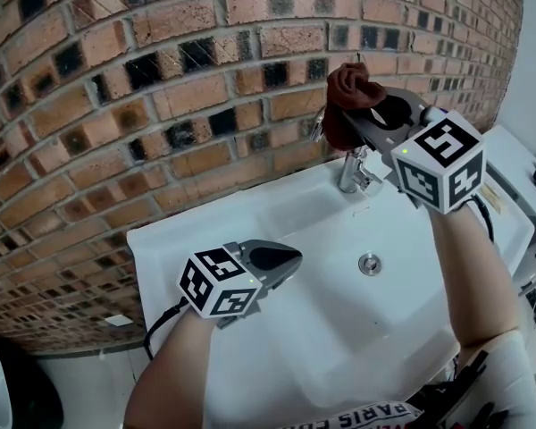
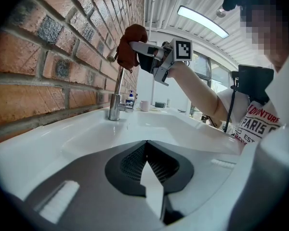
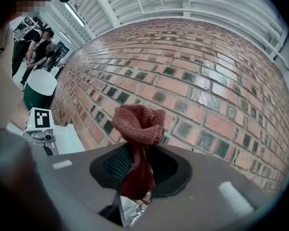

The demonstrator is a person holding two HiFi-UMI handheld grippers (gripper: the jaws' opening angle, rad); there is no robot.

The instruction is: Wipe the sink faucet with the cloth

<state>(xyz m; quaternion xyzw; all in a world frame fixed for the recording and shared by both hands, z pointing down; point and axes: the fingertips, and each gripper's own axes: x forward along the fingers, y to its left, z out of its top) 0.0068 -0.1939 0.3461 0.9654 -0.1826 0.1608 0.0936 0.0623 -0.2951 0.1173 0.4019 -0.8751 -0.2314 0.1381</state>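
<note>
Right gripper view shows the rust-red knitted cloth [image 3: 137,124] clamped between the jaws of the right gripper [image 3: 143,154]. Its puckered, bunched top sticks out past the tips and a darker tail hangs back between them. Ahead of those tips the cloth presses against the top bend of the tall chrome faucet [image 2: 116,95], whose base stands below the claw on the white ceramic sink [image 1: 277,231]. The left gripper [image 2: 144,143], jaws together on nothing, hovers over the basin, well apart. One cloth, one faucet, one sink, two grippers.
</note>
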